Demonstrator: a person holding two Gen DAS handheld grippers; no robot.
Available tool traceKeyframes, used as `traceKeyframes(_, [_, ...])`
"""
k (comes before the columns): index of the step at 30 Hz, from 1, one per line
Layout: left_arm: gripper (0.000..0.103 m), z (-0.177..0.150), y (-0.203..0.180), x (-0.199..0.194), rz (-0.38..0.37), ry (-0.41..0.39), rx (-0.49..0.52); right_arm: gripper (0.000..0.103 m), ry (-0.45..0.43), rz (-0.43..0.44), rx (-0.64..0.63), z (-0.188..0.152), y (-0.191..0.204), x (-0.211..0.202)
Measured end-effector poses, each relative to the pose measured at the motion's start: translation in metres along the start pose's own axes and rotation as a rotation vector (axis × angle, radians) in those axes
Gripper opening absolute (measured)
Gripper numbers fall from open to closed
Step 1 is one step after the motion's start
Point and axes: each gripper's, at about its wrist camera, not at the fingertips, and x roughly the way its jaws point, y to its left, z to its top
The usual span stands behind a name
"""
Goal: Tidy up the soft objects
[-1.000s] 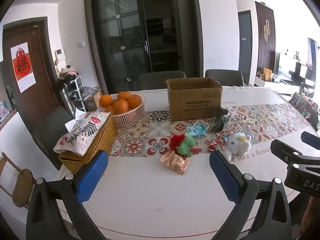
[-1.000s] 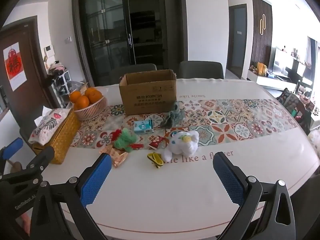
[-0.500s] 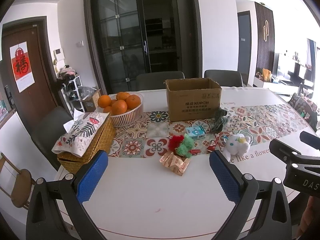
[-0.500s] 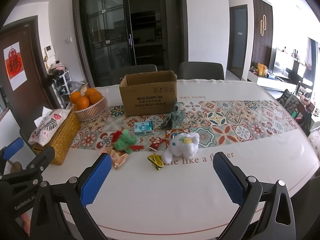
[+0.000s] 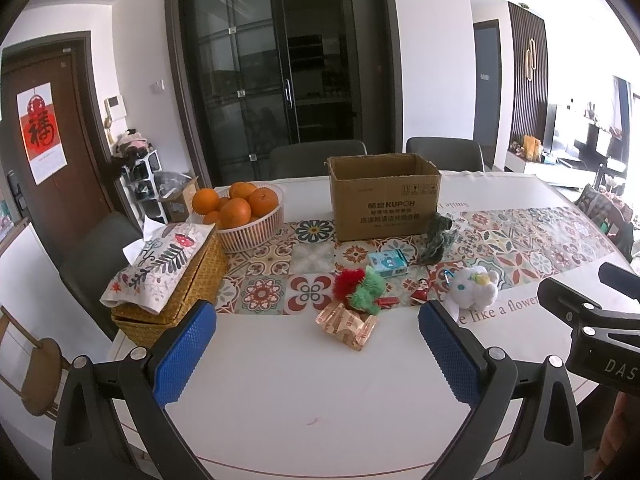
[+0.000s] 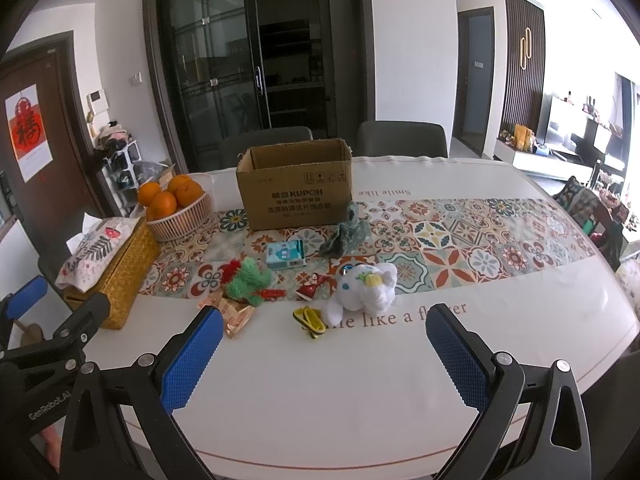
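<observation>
Left gripper (image 5: pixel 318 350) held above the near edge of the white table (image 5: pixel 280 392), blue pads spread wide, nothing between them. Right gripper (image 6: pixel 324 354) likewise spread wide and empty, over the same near edge, further right; its black body shows at the right border of the left wrist view.

Soft objects lie loose along the near border of the patterned table runner (image 6: pixel 460 240):
- white plush toy (image 6: pixel 366 290), partly on the runner, partly on the printed lettering
- green and red fuzzy toy (image 6: pixel 246 278), left of the plush, well apart
- dark green crumpled soft item (image 6: pixel 344 234), touching the right front corner of the box (can't tell what it is)

Other small things among them: teal tissue pack (image 6: pixel 285 254), gold-pink wrapper (image 5: pixel 347 325), yellow clip-like piece (image 6: pixel 310 320), small red figure (image 6: pixel 310 286).

Open cardboard box (image 6: pixel 294 186) stands on the runner behind the toys; its inside is not visible. Left of it, a white basket of oranges (image 5: pixel 244 214), then a woven tissue box (image 5: pixel 180 276) with a printed cloth cover.
</observation>
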Motion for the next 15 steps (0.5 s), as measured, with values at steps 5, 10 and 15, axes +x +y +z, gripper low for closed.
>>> traceKeyframes(5, [0.103,0.0007,0.0003,0.0004,0.002,0.002,0.0,0.103,0.001,0.001,0.001,0.0003,0.0,0.0001])
traceKeyframes(10, [0.103,0.0006,-0.0001,0.0006,0.0,0.004,0.0,0.103,0.002,0.001,0.0,0.0004,-0.0002,0.0004])
traceKeyframes(15, [0.103,0.0002,-0.0001,0.0007,0.0,0.002,-0.001,0.103,0.001,0.001,0.001,0.0001,-0.0001,0.0013])
